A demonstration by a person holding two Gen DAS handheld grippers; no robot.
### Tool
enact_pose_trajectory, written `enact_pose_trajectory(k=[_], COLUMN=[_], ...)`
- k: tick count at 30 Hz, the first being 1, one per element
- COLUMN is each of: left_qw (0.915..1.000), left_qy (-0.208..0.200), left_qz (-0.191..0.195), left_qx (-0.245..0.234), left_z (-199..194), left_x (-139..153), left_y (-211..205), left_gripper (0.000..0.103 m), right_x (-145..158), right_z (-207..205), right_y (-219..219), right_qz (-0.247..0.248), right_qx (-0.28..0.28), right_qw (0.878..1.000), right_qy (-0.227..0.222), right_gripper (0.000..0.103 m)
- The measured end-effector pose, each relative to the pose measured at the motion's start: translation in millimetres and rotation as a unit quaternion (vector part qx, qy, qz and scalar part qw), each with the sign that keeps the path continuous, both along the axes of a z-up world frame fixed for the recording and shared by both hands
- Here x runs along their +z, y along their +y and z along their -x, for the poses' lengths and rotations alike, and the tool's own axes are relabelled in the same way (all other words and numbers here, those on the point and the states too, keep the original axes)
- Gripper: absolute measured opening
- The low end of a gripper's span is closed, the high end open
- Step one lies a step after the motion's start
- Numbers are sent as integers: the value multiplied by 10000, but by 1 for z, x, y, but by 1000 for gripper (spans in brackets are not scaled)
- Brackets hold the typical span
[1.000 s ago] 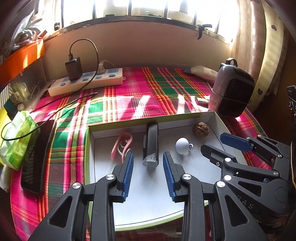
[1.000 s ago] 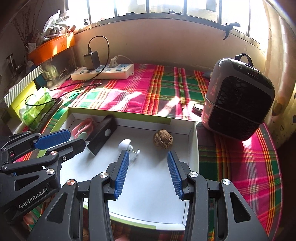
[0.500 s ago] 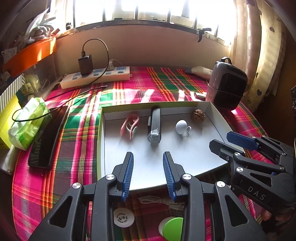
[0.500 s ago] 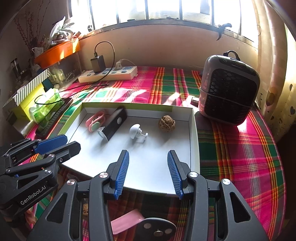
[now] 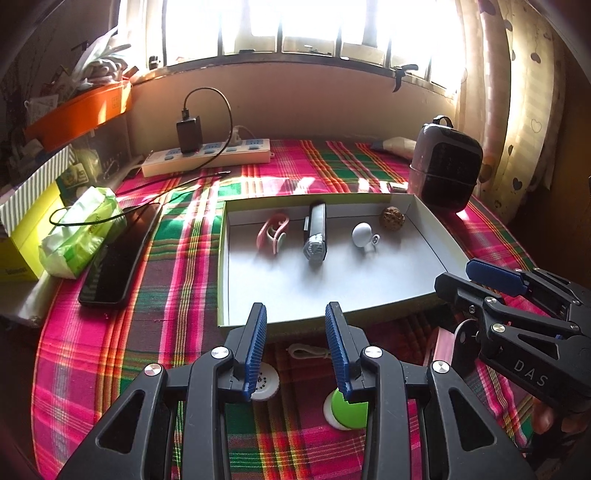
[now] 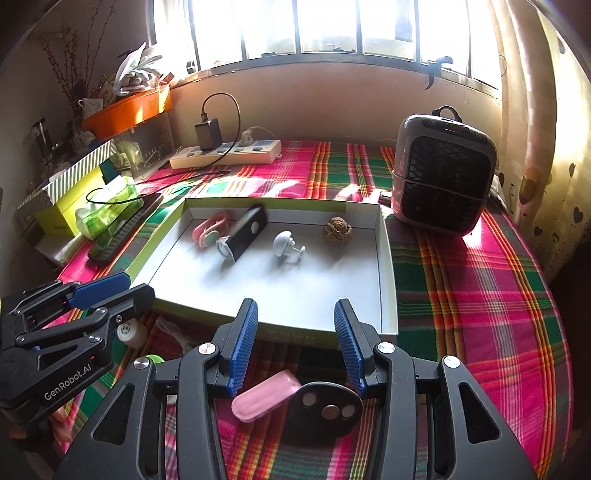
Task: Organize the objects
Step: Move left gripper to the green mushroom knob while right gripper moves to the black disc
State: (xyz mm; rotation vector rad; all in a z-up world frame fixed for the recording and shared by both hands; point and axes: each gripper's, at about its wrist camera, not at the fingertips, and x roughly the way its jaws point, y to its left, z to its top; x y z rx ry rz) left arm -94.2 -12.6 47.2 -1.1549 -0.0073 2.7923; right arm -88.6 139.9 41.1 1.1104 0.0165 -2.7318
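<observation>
Blown-out window [image 5: 314, 26] backlight, sun-striped tablecloth [image 6: 461, 295], fisheye-warped dark corners.

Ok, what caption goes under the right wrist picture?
Open right gripper above a pink case, facing a tray holding four small things.

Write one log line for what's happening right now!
left gripper: open, empty | right gripper: open, empty | shallow white cardboard tray: holds brown wrinkly walnut

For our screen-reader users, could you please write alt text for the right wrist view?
The open right gripper hovers above a pink case and black disc lying before a shallow box holding four small items on plaid cloth.
</observation>
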Motion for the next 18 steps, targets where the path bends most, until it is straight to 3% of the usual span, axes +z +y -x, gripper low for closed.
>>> enact_pose_trajectory(k=[10, 18], left_qw=[9999, 9992], left_qy=[58, 3], left_qz=[-49, -301], left_qx=[-101, -266], left_z=[-22, -34], left_x=[-3, -11], left_y=[-5, -15], left_gripper=[31, 32], right_x=[-4, -12], right_z=[-18, -32], right_y=[5, 11], right_qz=[25, 29], right_qx=[-62, -59], right_qw=[10000, 10000], right_qy=[18, -13], right_gripper=[45, 45])
